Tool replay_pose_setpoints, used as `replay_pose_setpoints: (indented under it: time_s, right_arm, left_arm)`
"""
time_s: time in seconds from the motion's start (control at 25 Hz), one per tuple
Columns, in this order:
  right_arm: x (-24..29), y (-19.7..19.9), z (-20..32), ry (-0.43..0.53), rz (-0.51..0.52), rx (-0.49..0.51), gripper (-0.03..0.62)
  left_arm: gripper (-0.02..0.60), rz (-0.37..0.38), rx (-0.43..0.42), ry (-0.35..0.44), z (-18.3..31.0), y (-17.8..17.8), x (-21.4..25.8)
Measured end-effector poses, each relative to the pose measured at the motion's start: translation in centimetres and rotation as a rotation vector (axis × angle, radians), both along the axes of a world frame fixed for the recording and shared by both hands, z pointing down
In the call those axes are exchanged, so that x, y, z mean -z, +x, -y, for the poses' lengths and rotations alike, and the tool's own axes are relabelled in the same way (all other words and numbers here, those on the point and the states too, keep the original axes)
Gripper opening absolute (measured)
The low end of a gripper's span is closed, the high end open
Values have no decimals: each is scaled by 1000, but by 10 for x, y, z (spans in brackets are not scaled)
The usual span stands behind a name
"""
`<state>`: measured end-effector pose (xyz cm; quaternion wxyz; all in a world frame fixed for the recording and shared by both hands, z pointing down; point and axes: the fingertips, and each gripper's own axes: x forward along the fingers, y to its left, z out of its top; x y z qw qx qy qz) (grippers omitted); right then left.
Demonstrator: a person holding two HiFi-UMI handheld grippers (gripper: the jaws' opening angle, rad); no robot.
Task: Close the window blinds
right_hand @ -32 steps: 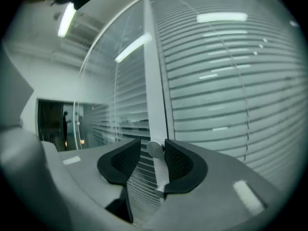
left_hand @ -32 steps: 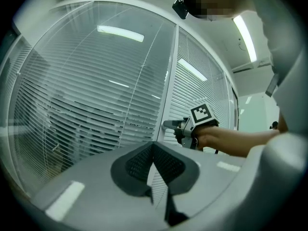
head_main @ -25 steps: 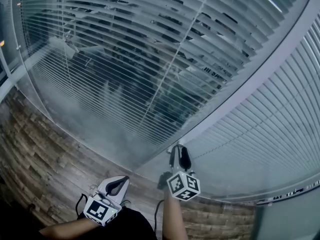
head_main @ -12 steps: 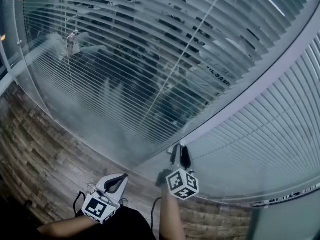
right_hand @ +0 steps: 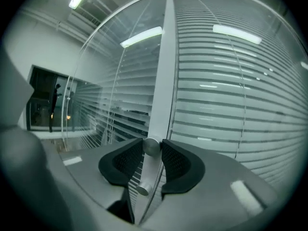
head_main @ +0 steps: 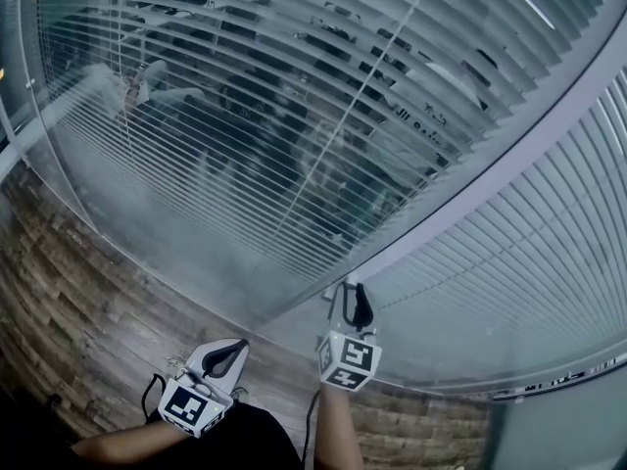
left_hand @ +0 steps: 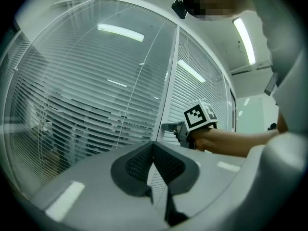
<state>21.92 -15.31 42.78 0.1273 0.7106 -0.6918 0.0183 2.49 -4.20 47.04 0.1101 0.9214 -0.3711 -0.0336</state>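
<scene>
Right gripper (head_main: 351, 294) sits low on the frame post (head_main: 490, 179) between the two panes. Its jaws have just been closing and now pinch the small round metal knob (right_hand: 152, 147) that stands out from the post, with the pads touching it on both sides in the right gripper view. Its marker cube (head_main: 348, 362) shows a different face than a second ago, so the wrist has rolled about the knob's axis (a turn begun while the grip tightens, by the look). Left gripper (head_main: 227, 355) hangs well left of the post, idle, jaw tips pressed together on nothing. Left-pane blinds (head_main: 245, 116), left of the post, have their slats tilted open and a dark room shows through; no clear change in their tilt yet. Right-pane blinds (head_main: 529, 253), right of the post, look shut flat. Judgement: the knob is probably the tilt control, the closing turn is only starting, and most of the task remains.
</scene>
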Motion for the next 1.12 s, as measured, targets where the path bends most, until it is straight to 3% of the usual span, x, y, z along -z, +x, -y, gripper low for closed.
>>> replay_pose_setpoints:
  time_s: [0.28,0.36,0.48,0.56,0.8,0.88,0.96,1.12]
  right_arm:
    - [-1,-8,3,-76,-335,40,129]
    - [1,-6,4,-67,-268,45,133]
    - [-1,1,2,-25,35,24,148]
    - [-3,3,-1,3,202,7,192]
    - [0,2,-1,84,465,-12,174]
    - [1,8,0,95,505,-33,138]
    - [5,12,0,91,477,-36,135]
    - [-1,12,0,49,265,-11,135]
  left_arm:
    - [0,0,-16,-1,2,3,0]
    - [0,-2,-21,-5,2,5,1]
    - [0,0,-26,-10,1,6,1]
    - [0,0,-26,-11,-1,5,0]
    - [0,5,-17,-19,-1,-1,-3]
    - [0,4,-15,-15,0,2,-1]
    - [0,5,-12,-14,1,5,3]
    - [0,10,-9,-19,2,7,-3]
